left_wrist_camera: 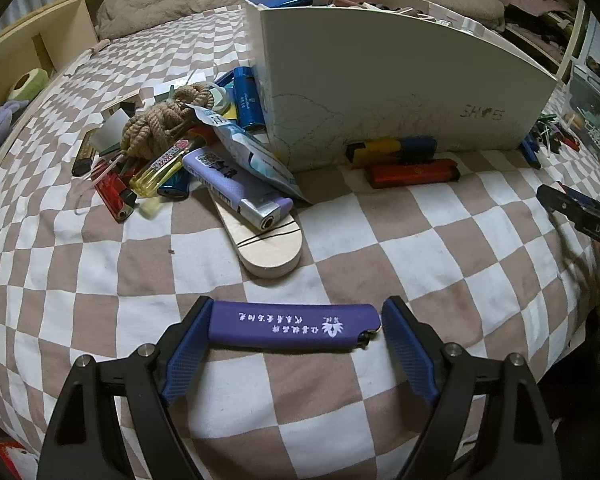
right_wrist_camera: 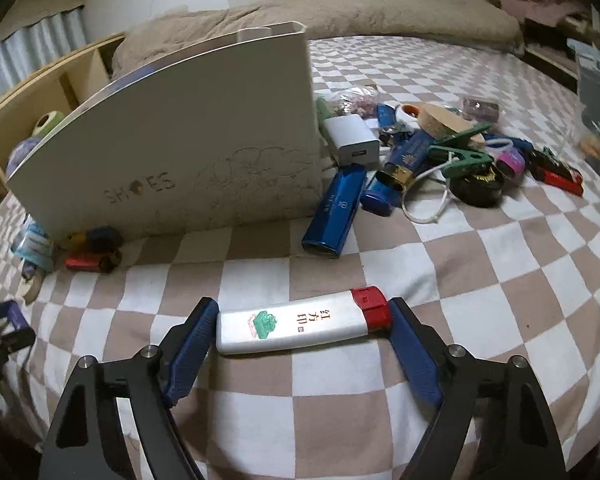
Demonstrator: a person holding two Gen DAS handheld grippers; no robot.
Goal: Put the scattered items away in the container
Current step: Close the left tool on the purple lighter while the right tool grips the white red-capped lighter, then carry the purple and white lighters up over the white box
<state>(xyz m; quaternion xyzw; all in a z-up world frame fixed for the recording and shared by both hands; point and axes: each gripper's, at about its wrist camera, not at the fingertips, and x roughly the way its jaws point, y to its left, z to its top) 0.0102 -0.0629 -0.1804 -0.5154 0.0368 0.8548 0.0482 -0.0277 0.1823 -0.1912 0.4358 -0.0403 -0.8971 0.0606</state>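
A white box (left_wrist_camera: 400,92) marked SHOES stands on the checkered bed, with several items inside; it also shows in the right wrist view (right_wrist_camera: 172,152). My left gripper (left_wrist_camera: 296,326) is shut on a purple lighter (left_wrist_camera: 292,326), gripped end to end above the bedspread. My right gripper (right_wrist_camera: 300,320) is shut on a silver lighter with a red cap (right_wrist_camera: 300,322), also held end to end. Scattered lighters lie left of the box (left_wrist_camera: 236,184) and in front of it (left_wrist_camera: 414,172). A blue lighter (right_wrist_camera: 334,208) lies by the box's corner.
A pile with a rope knot (left_wrist_camera: 160,124), a packet and a wooden insole (left_wrist_camera: 268,244) lies left of the box. Right of it are a white charger (right_wrist_camera: 352,140), green clips (right_wrist_camera: 460,152), a cord and a black lid (right_wrist_camera: 476,188). A beige blanket (right_wrist_camera: 340,16) lies behind. A wooden shelf (left_wrist_camera: 28,44) is at left.
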